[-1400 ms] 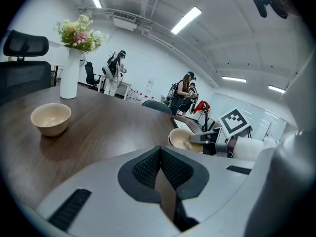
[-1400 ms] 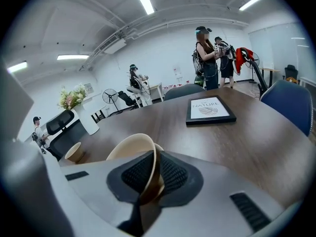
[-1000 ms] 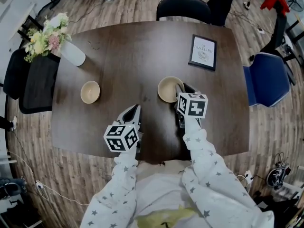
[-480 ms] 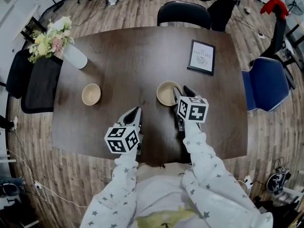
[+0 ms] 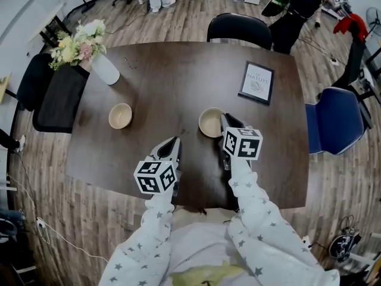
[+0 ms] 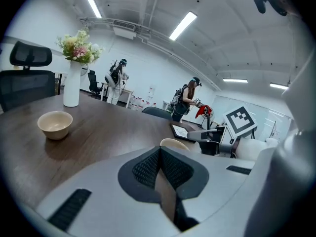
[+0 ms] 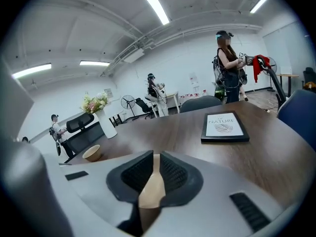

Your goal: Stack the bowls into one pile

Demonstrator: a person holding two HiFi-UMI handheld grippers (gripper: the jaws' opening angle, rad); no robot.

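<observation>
table dk wood | bowl L | vase far L | frame R
</observation>
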